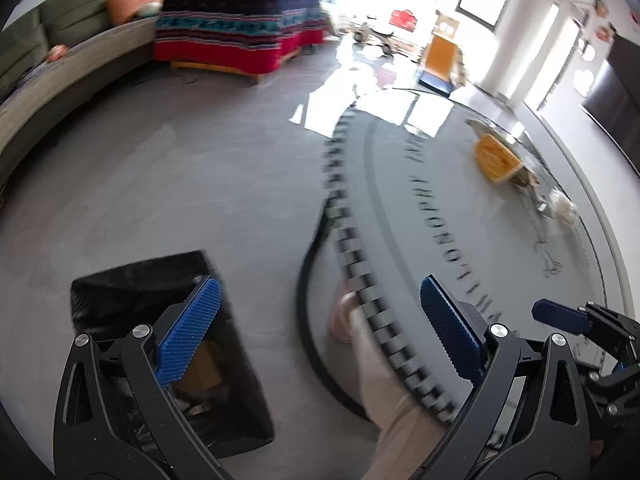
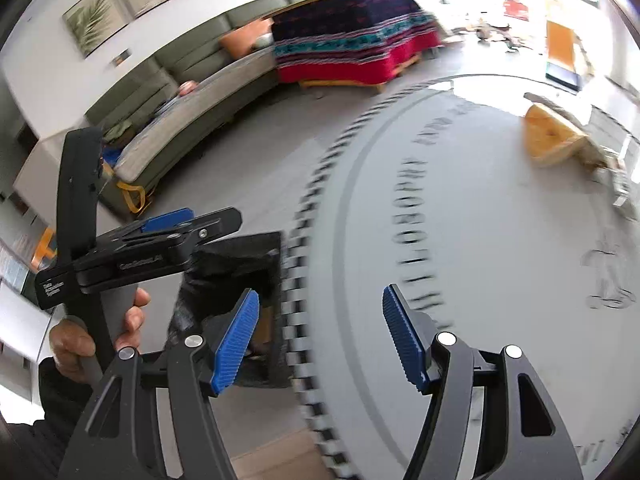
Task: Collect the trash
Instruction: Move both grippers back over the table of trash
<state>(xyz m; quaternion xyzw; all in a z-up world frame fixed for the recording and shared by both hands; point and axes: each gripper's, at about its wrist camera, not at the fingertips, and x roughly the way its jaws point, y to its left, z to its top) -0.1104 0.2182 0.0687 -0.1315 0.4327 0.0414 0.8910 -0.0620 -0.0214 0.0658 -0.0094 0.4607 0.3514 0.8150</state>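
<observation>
A black-lined trash bin (image 1: pixel 224 364) stands on the floor left of a round grey table (image 1: pixel 460 208); it also shows in the right wrist view (image 2: pixel 240 264), with scraps inside. A yellow-orange wrapper (image 1: pixel 496 158) lies on the far side of the table, also in the right wrist view (image 2: pixel 552 136), with pale crumpled scraps (image 1: pixel 560 204) beside it. My left gripper (image 1: pixel 320 328) is open and empty, above the table's edge and the bin. My right gripper (image 2: pixel 320 332) is open and empty over the table's near edge. The left gripper (image 2: pixel 168 216) shows at the left of the right wrist view.
A grey-green sofa (image 2: pixel 192 92) with an orange cushion (image 2: pixel 244 40) runs along the wall. A table under a red, teal and dark cloth (image 1: pixel 248 20) stands behind. Grey floor (image 1: pixel 180 160) lies between sofa and round table. My leg (image 1: pixel 384 392) is by the table edge.
</observation>
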